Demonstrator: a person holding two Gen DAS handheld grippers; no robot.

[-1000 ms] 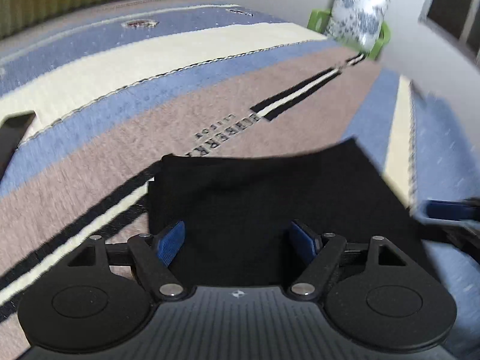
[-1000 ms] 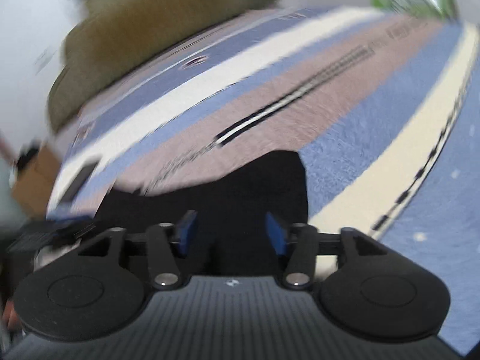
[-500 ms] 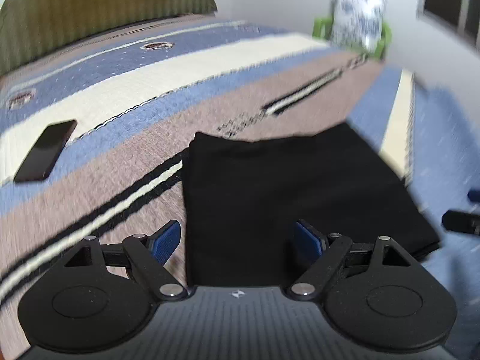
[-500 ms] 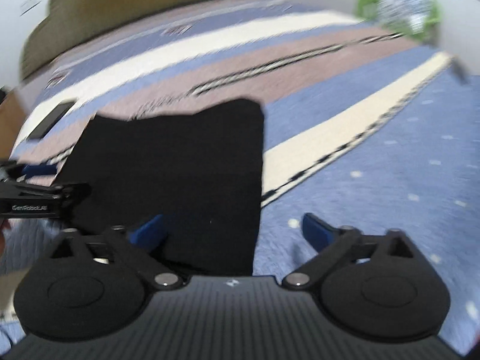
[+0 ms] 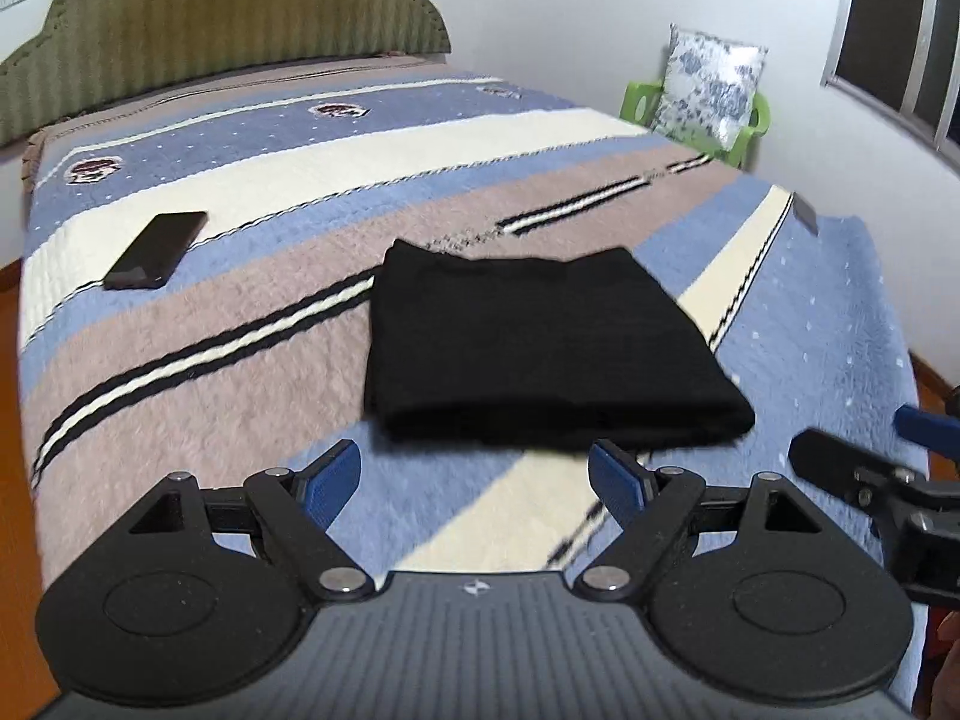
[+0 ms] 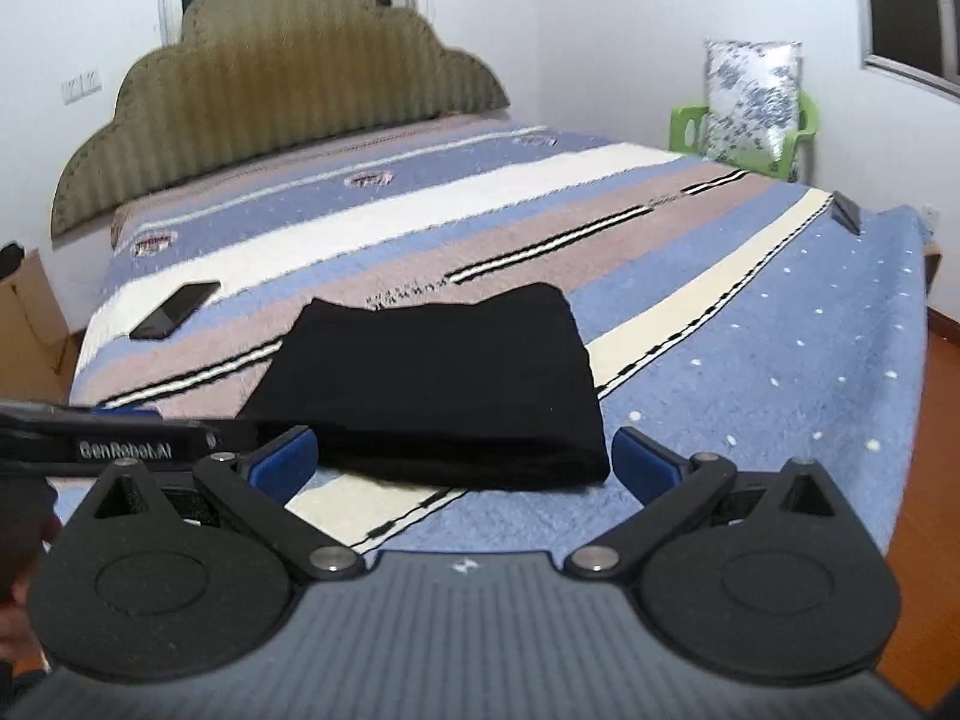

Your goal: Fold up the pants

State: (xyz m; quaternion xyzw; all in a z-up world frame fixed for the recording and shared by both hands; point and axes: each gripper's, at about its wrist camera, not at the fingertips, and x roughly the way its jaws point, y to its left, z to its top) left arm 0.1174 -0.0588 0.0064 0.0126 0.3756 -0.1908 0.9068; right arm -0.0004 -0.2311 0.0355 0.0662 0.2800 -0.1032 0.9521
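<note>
The black pants (image 5: 540,348) lie folded into a flat rectangle on the striped bedspread (image 5: 240,360); they also show in the right wrist view (image 6: 438,384). My left gripper (image 5: 474,480) is open and empty, held just short of the pants' near edge. My right gripper (image 6: 465,456) is open and empty, also just short of the near edge. The right gripper shows at the right edge of the left wrist view (image 5: 882,468). The left gripper's side shows at the left of the right wrist view (image 6: 120,438).
A black phone (image 5: 157,249) lies on the bed to the left of the pants. A green chair with a patterned cushion (image 5: 708,93) stands by the far wall. An olive headboard (image 5: 222,30) is at the back. A cardboard box (image 6: 27,330) stands left of the bed.
Both grippers have pulled back and up from the pants toward the bed's near edge. The right gripper's jaws opened wide. The folded pants stay in place.
</note>
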